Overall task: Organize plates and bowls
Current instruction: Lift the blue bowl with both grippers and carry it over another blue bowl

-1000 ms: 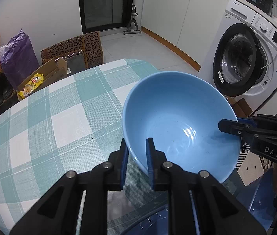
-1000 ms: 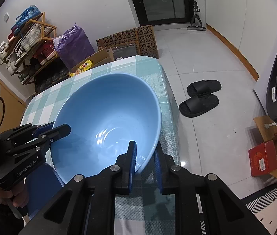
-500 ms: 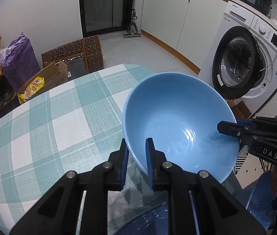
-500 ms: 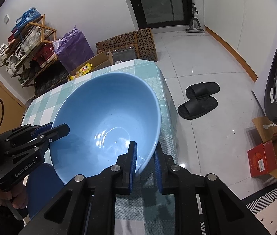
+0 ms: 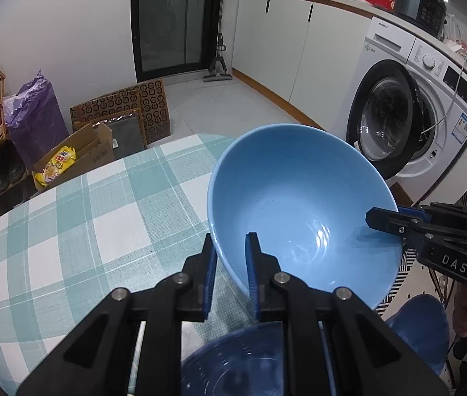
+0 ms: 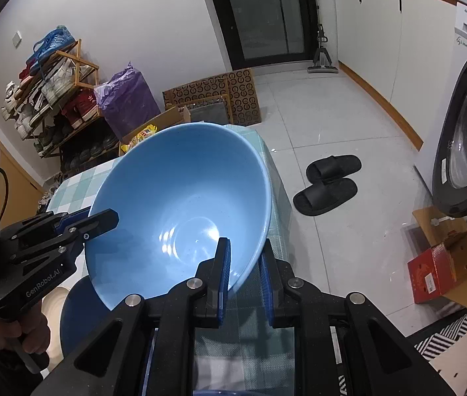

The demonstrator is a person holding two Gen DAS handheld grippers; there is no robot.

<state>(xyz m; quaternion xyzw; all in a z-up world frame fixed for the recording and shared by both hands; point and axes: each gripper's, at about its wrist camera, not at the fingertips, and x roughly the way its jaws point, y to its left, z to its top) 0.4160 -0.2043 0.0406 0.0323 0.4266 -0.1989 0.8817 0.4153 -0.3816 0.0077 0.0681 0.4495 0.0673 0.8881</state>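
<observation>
Both the left gripper (image 5: 230, 264) and right gripper (image 6: 245, 272) pinch opposite rims of the light-blue bowl (image 5: 299, 204), sharing its weight above the checked tablecloth (image 5: 85, 217).

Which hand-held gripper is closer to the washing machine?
Right. The right hand-held gripper grips the light blue bowl on the washing machine side; the left hand-held gripper grips the opposite rim.
</observation>
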